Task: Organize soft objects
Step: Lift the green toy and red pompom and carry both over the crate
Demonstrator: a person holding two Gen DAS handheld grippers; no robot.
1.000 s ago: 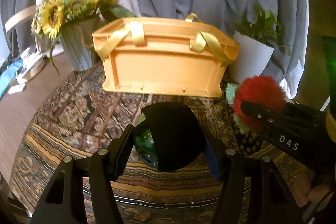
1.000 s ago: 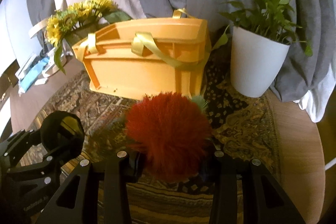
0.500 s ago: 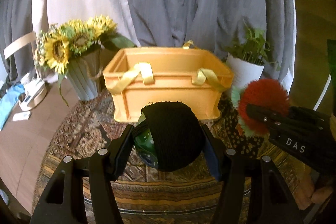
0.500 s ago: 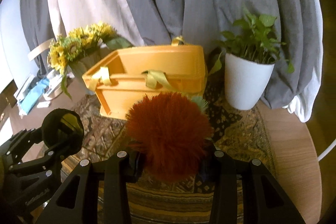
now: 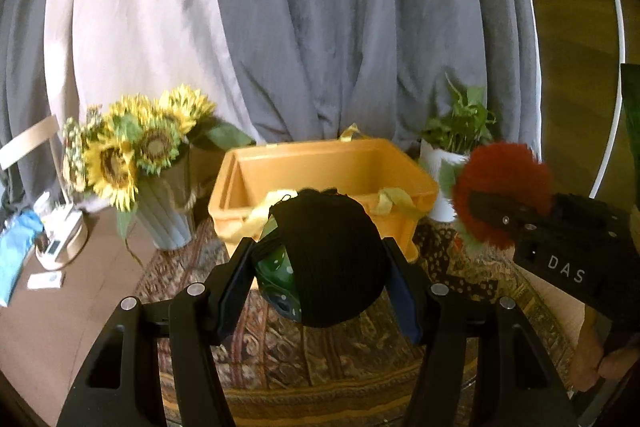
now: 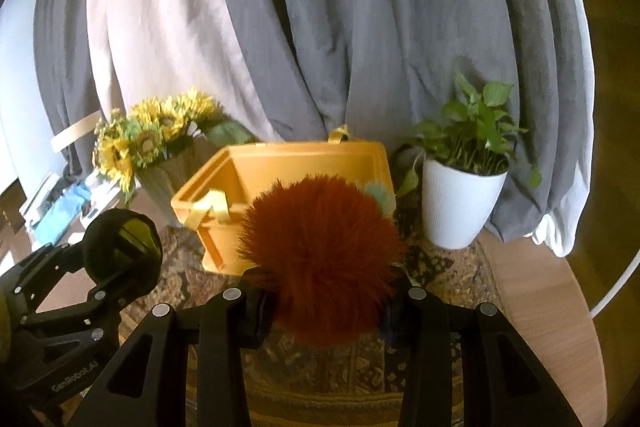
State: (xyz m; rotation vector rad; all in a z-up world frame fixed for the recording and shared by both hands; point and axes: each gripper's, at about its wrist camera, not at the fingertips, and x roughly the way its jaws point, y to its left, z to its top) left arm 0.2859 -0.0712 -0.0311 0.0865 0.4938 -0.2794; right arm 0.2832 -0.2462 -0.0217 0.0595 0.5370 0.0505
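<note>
The black knitted soft object, with a green dotted piece tucked against its left side, is clamped between the fingers of the left gripper and held in the air just in front of the orange crate. The red fluffy pompom, with a pale green tuft behind it, is squeezed in the right gripper, also raised before the crate, toward its right end. Both are carried high enough, I judge, to clear the crate's front rim and drop in through the open top. Yellow ribbon handles drape over that rim and could snag. Left of the crate stands a sunflower vase; right of it, a white potted plant. The crate sits on a patterned cloth.
</note>
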